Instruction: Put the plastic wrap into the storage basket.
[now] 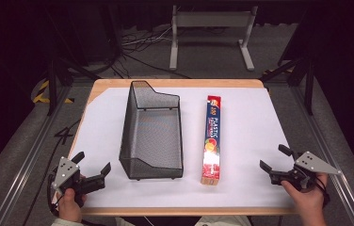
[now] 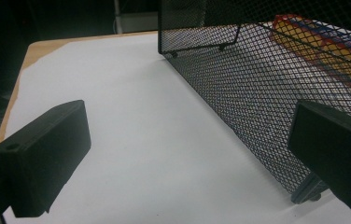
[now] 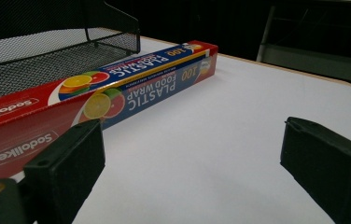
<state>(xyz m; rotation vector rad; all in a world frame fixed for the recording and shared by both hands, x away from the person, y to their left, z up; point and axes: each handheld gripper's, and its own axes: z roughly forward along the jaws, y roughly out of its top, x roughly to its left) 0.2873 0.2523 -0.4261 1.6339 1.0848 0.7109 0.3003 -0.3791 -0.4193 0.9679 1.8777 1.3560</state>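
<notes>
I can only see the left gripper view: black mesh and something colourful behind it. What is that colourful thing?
Observer: A long box of plastic food wrap, lying flat beside the mesh basket, not in it.
Operator: Is anyone holding it?
Observer: No. The right gripper sits apart from it near the table's front edge, jaws open.
Operator: Anything inside the basket?
Observer: From the high view, nothing I can make out.

Around the work table

A white sheet covers the wooden table, leaving bare wood along the far edge. Beyond it on the floor stands a grey metal frame, with loose cables to its left and yellow-and-black tape far left.
</notes>
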